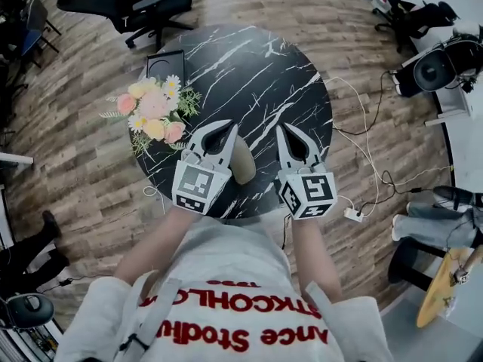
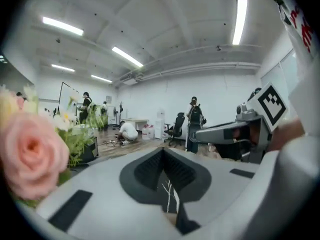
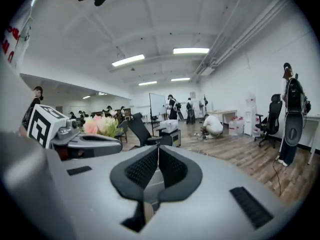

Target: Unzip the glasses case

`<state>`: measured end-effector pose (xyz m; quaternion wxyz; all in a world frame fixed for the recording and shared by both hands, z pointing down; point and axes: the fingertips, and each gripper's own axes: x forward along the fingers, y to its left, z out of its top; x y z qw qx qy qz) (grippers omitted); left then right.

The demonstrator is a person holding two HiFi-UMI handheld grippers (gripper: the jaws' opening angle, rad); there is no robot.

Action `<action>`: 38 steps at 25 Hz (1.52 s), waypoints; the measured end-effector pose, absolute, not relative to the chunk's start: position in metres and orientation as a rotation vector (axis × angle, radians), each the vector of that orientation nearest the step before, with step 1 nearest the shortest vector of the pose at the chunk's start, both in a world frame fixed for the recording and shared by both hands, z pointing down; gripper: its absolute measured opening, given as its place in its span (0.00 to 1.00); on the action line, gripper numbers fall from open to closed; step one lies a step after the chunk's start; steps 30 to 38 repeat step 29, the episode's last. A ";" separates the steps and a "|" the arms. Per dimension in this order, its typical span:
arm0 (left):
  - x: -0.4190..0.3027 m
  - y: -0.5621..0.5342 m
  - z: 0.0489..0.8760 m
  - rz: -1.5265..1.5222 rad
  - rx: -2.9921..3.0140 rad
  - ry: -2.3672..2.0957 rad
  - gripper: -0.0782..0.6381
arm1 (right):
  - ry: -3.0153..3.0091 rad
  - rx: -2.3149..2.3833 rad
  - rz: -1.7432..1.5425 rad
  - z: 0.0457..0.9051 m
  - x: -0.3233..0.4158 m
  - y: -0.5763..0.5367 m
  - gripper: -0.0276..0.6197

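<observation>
Right now the case [image 1: 243,163] sits low on the table [image 1: 256,66], close to the near edge and just in front of you. It shows as a pale oblong in the gap between your two grippers. Its left side is hidden behind the left gripper [image 1: 228,130], so I cannot tell where the zip runs. From what shows, its long axis appears to point away from you, roughly in line with both grippers.

The relation that matters is height and aim. Both grippers are held above the case and point out across the room rather than down at it, so the case lies beneath the jaws, not ahead of them. You would need to tip them downward to bring it in front of the tips.

The left gripper overlaps the case in the head view, and the right gripper [image 1: 284,133] stands just clear to its other side. I judge the left one nearer.

Each gripper's own view shows its pads pressed together at the tips with nothing pinched between them.

Count: one case, two grippers, one table, one bouquet [image 1: 153,111] at the left rim, and one dark flat box [image 1: 165,64] behind it.
</observation>
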<state>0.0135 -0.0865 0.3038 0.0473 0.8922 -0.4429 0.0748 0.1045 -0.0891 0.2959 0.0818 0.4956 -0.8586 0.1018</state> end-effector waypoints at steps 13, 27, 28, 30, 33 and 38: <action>-0.017 -0.091 0.200 -0.020 2.723 -1.584 0.11 | -2.699 1.622 0.021 0.187 0.109 -0.096 0.07; -0.021 -0.091 0.188 -0.059 2.702 -1.622 0.11 | -2.702 1.635 0.009 0.178 0.107 -0.099 0.07; -0.022 -0.091 0.188 -0.056 2.701 -1.624 0.11 | -2.702 1.636 0.010 0.178 0.107 -0.099 0.07; -0.022 -0.090 0.189 -0.054 2.699 -1.626 0.11 | -2.703 1.636 0.012 0.178 0.108 -0.098 0.07; -0.022 -0.090 0.189 -0.054 2.699 -1.626 0.11 | -2.703 1.636 0.012 0.178 0.108 -0.098 0.07; -0.022 -0.090 0.189 -0.054 2.699 -1.626 0.11 | -2.703 1.636 0.012 0.178 0.108 -0.098 0.07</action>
